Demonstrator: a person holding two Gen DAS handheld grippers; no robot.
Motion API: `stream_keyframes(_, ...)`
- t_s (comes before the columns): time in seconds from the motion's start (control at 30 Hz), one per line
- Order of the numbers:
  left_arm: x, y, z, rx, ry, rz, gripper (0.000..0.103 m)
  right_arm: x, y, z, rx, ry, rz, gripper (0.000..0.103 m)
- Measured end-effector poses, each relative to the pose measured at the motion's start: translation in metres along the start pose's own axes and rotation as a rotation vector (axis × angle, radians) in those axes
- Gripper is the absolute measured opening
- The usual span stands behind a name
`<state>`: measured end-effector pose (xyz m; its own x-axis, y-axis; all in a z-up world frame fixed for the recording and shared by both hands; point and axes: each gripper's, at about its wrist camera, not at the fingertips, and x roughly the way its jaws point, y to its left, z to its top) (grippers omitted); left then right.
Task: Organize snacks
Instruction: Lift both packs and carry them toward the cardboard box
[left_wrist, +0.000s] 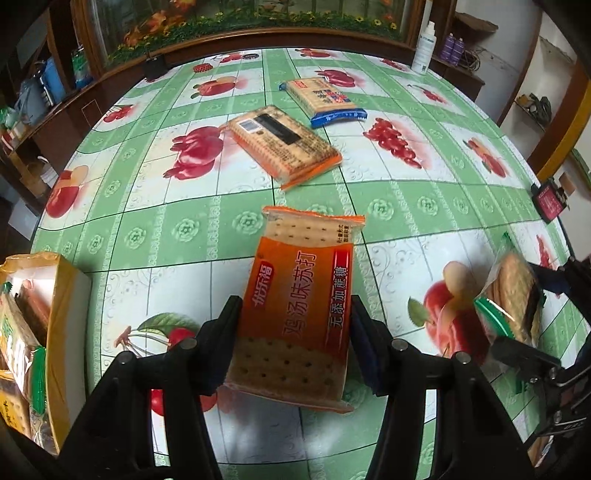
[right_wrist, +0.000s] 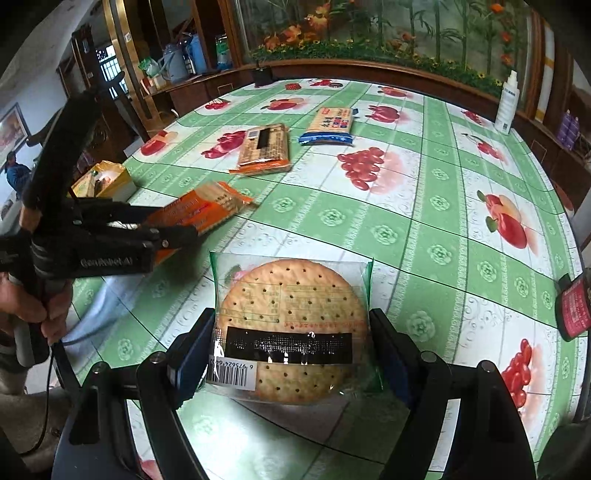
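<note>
Orange cracker pack (left_wrist: 295, 310) reads 鸡汤味苏打, 无添加蔗糖.

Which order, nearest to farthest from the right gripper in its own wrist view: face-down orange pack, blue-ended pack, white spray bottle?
1. Face-down orange pack, centre-left on the table.
2. Blue-ended pack, just behind it, centre.
3. White spray bottle, far right edge.
</note>
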<state>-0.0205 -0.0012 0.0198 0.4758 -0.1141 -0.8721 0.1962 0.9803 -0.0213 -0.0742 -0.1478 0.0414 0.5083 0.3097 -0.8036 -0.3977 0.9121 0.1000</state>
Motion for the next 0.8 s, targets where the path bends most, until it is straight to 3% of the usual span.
stream_keyframes(0.2, 0.01, -0.004, 0.002, -0.002, -0.004, 0.043, 0.064, 0.002, 0.002, 0.0, 0.012, 0.004, 0.006, 0.081)
stream_keyframes(0.27, 0.011, -0.001, 0.001, -0.022, -0.01, 0.034, 0.063, 0.001, 0.003, 0.0, 0.016, 0.003, 0.009, 0.081)
stream_keyframes(0.3, 0.01, 0.0, 0.001, -0.022, -0.016, 0.038, 0.057, 0.0, 0.003, 0.0, 0.016, 0.001, 0.011, 0.081)
stream_keyframes(0.43, 0.004, 0.003, -0.004, -0.009, -0.014, 0.033, 0.056, -0.002, 0.007, 0.005, 0.014, -0.012, 0.022, 0.081)
stream_keyframes(0.8, -0.065, 0.039, -0.025, -0.044, -0.149, 0.122, 0.057, -0.002, 0.054, 0.035, -0.069, -0.066, 0.094, 0.081)
